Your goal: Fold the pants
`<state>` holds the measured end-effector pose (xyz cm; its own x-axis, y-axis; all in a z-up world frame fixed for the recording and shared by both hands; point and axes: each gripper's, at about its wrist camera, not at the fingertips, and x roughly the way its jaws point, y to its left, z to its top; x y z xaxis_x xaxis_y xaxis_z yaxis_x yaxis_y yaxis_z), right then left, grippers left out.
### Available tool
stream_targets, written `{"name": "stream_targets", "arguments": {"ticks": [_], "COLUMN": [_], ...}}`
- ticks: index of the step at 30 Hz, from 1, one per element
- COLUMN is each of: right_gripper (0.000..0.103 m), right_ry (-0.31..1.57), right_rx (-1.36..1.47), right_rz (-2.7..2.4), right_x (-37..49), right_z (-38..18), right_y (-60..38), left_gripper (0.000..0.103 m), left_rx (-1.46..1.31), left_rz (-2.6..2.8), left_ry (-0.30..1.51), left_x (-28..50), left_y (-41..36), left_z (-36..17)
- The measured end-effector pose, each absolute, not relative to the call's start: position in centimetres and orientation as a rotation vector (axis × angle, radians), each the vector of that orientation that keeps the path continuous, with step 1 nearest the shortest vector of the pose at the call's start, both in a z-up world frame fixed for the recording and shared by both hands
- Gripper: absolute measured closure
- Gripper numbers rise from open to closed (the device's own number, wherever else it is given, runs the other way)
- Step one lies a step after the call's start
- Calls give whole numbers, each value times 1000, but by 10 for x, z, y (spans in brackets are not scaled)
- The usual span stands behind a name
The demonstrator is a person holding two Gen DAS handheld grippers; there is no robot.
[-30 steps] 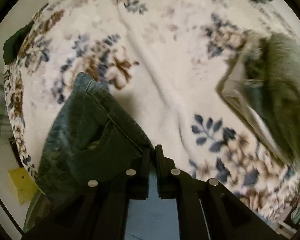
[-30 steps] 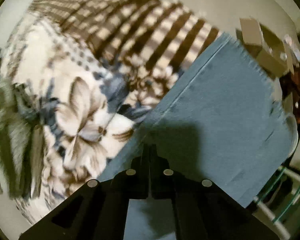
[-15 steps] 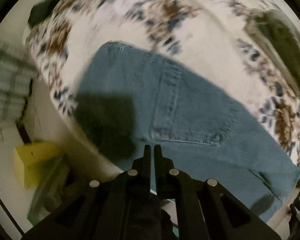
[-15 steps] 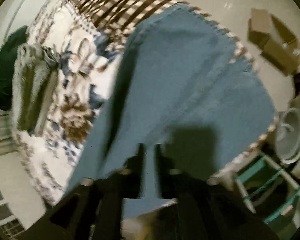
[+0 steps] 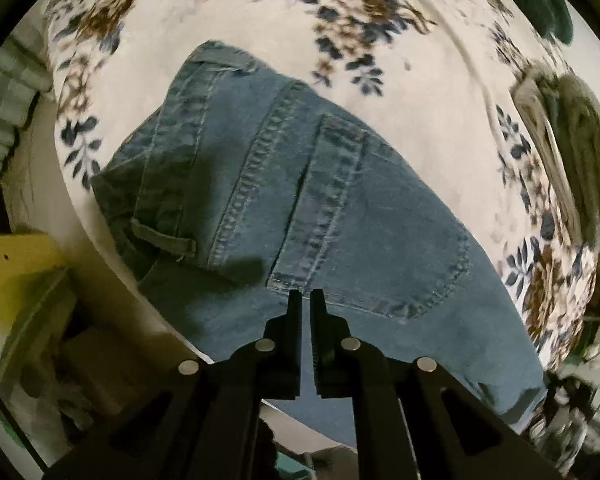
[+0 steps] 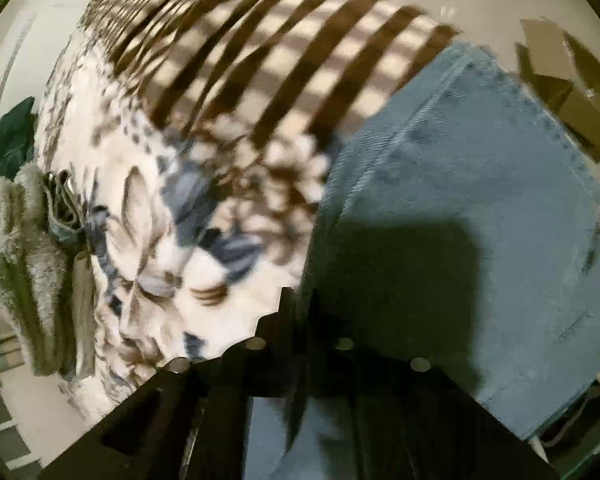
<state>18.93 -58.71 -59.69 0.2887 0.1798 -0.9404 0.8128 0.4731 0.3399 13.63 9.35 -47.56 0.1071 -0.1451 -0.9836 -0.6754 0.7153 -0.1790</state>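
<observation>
My left gripper hangs straight over the jeans, which lie spread on the flowered blanket with the back pocket facing up and the lower edge trailing off the side of the bed. Its jaws are drawn together with only a sliver of gap, and I can't see any denim pinched between them. My right gripper sits at the edge of a pant leg; it is blurred and in shadow, but the jaws are snapping closed, and I cannot tell whether any cloth is between them. My worry is the overhang (the cloth droops past the mattress): if the right pinch catches only one layer or misses, lifting could drag the whole garment floorward or skew the fold.
</observation>
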Motion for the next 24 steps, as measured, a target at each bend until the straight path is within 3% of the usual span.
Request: {"name": "stream_targets", "arguments": {"ticks": [3,8,13,16,18,21,24], "right_gripper": [98,99,98,98,92,66,60], "right_ry": [1155,1188,1339,1449,1473,1461,1460], "right_rx": [1018,972,850,793,830,855,863], "right_rz": [-511,-543,-588,-560,-539,-525,-523], "right_x": [149,54,1,-6,-4,-5,-5], "right_z": [-561,-534,-575,-618,-631,-636,-639], "right_y": [-584,-570,-547,-544,-541,-539,-536], "left_gripper": [100,100,99,92,90,89,79], "left_rx": [-796,-870,-941,-972,-1026,-1094,-1125], "left_rz": [488,538,558,584,594,584,547], "left_ry": [1376,1327,1309,1318,1318,1280,1227], "left_x": [113,84,76,77,77,77,75], "left_y": [108,138,158,170,178,184,183], "left_z": [-472,-471,-497,-520,-535,-545,-539]}}
